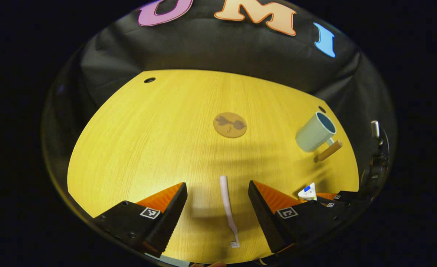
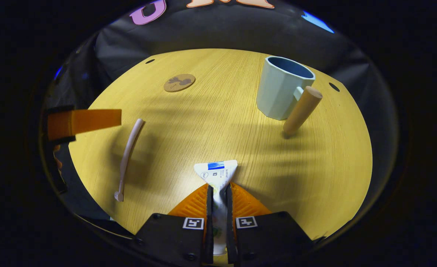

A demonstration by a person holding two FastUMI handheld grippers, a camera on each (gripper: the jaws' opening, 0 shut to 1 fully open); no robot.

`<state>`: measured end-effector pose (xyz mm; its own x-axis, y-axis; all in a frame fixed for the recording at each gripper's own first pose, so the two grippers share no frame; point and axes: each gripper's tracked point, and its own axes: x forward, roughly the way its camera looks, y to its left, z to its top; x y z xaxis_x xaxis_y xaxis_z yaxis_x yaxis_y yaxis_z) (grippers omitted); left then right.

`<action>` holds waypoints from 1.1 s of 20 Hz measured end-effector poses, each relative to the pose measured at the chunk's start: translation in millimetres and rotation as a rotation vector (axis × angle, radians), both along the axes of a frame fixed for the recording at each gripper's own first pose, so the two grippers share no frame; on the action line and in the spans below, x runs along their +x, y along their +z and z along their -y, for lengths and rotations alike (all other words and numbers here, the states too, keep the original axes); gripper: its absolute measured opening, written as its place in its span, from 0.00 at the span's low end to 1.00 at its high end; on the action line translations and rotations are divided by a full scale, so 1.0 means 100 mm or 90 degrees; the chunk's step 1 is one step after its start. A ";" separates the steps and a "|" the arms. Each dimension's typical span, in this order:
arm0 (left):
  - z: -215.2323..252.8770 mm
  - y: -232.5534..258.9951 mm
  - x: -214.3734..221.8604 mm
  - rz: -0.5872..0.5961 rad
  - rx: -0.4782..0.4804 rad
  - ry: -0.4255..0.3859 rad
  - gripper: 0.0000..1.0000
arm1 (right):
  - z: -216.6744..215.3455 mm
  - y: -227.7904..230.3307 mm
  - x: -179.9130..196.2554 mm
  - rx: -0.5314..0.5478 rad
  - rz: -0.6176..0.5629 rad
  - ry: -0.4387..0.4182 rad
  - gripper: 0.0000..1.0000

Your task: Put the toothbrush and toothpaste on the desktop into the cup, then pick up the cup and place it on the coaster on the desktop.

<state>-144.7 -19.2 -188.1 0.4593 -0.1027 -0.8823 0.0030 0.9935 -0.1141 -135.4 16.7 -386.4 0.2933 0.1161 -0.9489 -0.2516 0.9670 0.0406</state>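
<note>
A pale toothbrush [image 1: 227, 207] lies flat on the yellow desktop [image 1: 159, 141], between the spread fingers of my left gripper [image 1: 217, 187], which is open and does not touch it. In the right gripper view the toothbrush [image 2: 127, 155] lies at the left. My right gripper [image 2: 218, 191] is shut on the white toothpaste tube [image 2: 217, 172], whose flat crimped end sticks out ahead of the fingers. A light blue cup [image 2: 281, 87] with a wooden handle [image 2: 302, 110] stands upright at the far right. The round brown coaster [image 2: 179, 82] lies farther back, also seen as the coaster [image 1: 230, 125] mid-table.
The left gripper's finger [image 2: 83, 120] juts in from the left in the right gripper view. The cup [image 1: 315, 131] and the toothpaste tip [image 1: 308, 192] sit to the right in the left gripper view. Two small holes [image 2: 334, 86] mark the desktop's far corners.
</note>
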 end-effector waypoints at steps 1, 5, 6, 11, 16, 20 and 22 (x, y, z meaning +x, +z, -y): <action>-0.01 -0.03 -0.04 -0.017 0.006 -0.002 0.97 | 0.00 0.00 -0.01 0.000 0.000 0.001 0.17; -0.04 -0.14 -0.18 -0.074 0.031 -0.019 0.97 | 0.00 0.00 -0.01 0.004 0.001 0.005 0.17; -0.05 -0.16 -0.19 -0.081 0.037 -0.021 0.97 | 0.00 0.00 0.00 0.005 0.001 0.005 0.17; -0.04 -0.25 -0.25 -0.117 0.052 -0.028 0.97 | 0.00 -0.01 -0.01 0.009 0.002 0.010 0.17; -0.04 -0.30 -0.26 -0.124 0.065 -0.038 0.97 | 0.00 -0.01 0.00 0.018 0.000 0.009 0.17; -0.02 -0.30 -0.28 -0.136 0.066 -0.058 0.86 | 0.01 -0.01 0.00 0.021 0.000 0.008 0.17; 0.02 -0.30 -0.28 -0.139 0.062 -0.063 0.70 | 0.01 -0.01 0.00 0.022 0.000 0.009 0.17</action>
<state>-172.4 -20.7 -218.6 0.2487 -0.0471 -0.9674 0.0869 0.9959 -0.0261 -135.2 15.8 -387.6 0.2911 0.1529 -0.9444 -0.2645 0.9615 0.0742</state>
